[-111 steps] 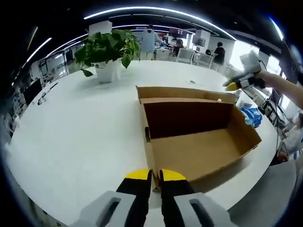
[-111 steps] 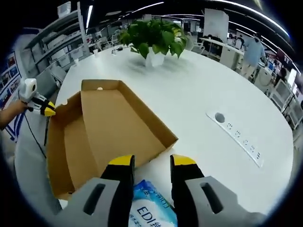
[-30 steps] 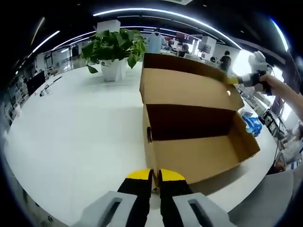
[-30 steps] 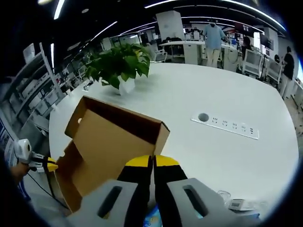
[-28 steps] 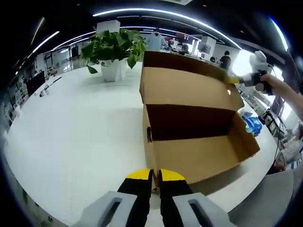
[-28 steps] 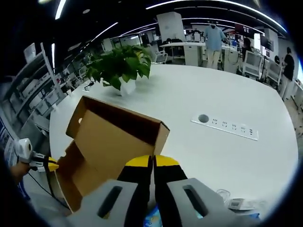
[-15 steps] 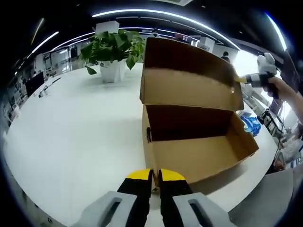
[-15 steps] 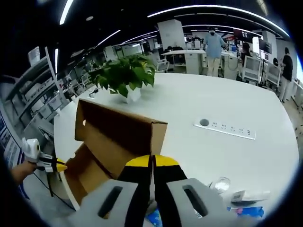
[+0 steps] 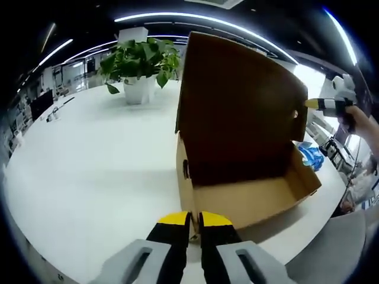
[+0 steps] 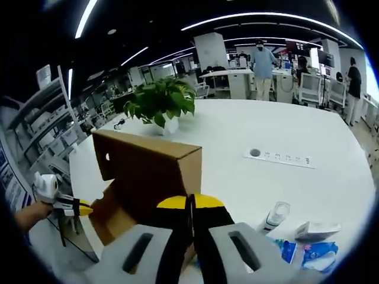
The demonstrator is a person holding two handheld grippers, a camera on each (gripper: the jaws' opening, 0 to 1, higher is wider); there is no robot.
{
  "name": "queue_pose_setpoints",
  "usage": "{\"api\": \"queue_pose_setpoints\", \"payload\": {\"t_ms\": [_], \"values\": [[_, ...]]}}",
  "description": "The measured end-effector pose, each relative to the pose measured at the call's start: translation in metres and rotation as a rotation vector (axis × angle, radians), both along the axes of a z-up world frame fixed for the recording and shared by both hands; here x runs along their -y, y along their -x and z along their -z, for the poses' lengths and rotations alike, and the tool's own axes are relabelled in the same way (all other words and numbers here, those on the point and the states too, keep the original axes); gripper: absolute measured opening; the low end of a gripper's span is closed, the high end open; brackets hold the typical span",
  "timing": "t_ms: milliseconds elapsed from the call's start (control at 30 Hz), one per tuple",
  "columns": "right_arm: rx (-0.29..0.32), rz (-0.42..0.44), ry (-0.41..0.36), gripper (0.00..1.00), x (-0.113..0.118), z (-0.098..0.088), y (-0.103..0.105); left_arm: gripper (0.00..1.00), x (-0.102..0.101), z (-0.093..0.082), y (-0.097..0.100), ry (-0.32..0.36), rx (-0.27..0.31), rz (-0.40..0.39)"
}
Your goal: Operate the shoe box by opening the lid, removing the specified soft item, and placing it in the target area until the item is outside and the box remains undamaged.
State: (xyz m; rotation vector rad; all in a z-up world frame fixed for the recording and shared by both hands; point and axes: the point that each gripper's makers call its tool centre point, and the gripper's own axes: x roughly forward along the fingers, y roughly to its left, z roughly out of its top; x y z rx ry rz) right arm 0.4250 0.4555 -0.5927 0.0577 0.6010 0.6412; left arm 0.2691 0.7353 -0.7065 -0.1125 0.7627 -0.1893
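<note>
Open-plan office stretching out behind everything, with ceiling light strips glowing and people standing around the far desks. Up front a big white worktop (image 9: 89, 171) is carrying a potted plant (image 9: 137, 65) at the far side and the cardboard shoe box (image 9: 249, 195) closer in.

The box lid (image 9: 237, 106) is standing up nearly vertical right now, its dark inner face looking at the left gripper view. The left hand-held gripper (image 9: 189, 220) is sitting with its yellow-tipped jaws together, pinching the near wall of the box. The right hand-held gripper (image 10: 190, 204) has its jaws together too and is pressing against the outer side of the raised lid (image 10: 148, 165); whether any cardboard is caught between them, I can't tell.

On the right of the right gripper view, a blue-and-white soft pack (image 10: 314, 251) is lying on the worktop (image 10: 284, 183), outside the box, next to a small white bottle (image 10: 273, 216). A power strip (image 10: 278, 158) is sitting flush in the surface farther back.
</note>
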Motion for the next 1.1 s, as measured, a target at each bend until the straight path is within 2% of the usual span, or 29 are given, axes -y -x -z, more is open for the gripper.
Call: {"api": "queue_pose_setpoints", "payload": {"t_ms": [333,700,767,900,1100], "values": [[-0.006,0.022,-0.06,0.01,0.004,-0.001,0.021,0.06,0.0,-0.001,0.001,-0.011,0.009,0.009],[0.004,0.026,-0.085,0.03,0.004,0.001,0.042,0.06,0.0,-0.002,0.002,-0.018,0.023,0.009],[0.018,0.02,-0.075,0.03,0.004,0.002,0.046,0.08,0.001,-0.002,0.002,-0.023,0.034,0.02],[0.03,0.02,-0.08,0.04,0.005,0.005,0.053,0.17,0.003,-0.004,0.002,-0.015,0.041,0.021],[0.038,0.004,-0.07,0.05,0.004,0.01,0.067,0.2,0.001,-0.015,0.003,-0.024,0.067,0.027]]}}
